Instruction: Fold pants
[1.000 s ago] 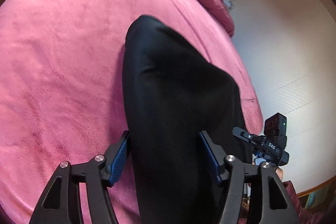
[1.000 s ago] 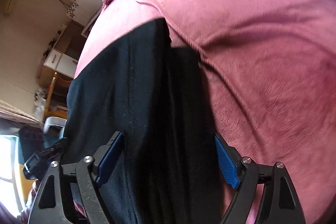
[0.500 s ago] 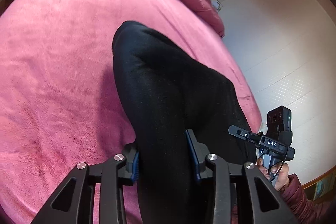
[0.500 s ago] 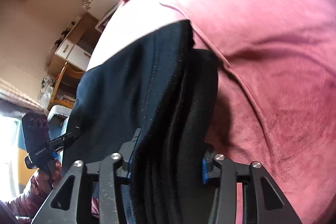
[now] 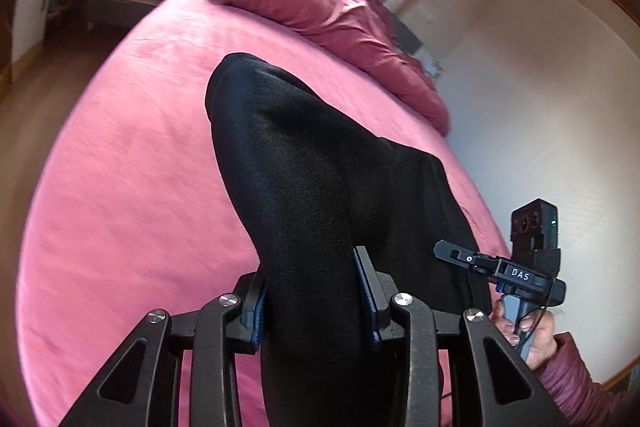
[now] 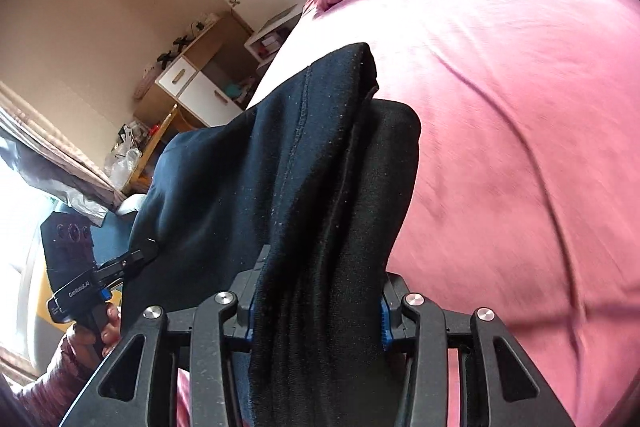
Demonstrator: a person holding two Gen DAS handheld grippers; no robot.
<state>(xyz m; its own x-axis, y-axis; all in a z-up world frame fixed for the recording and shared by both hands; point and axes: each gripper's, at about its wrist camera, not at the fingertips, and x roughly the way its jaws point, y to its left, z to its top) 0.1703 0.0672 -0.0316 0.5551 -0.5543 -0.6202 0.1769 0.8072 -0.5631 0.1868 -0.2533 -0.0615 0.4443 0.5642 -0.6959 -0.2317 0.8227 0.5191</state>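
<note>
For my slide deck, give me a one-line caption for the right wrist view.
Right claw clamps bunched black fabric pants above pink plush bedspread.

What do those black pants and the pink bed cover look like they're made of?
Black pants: seemingly a soft matte knit, perhaps cotton jersey; there is a stitched seam, clinging lint specks and limp draping. Pink bed cover: likely plush fleece or velvety fabric, judging by its fuzzy nap and soft sheen.
</note>
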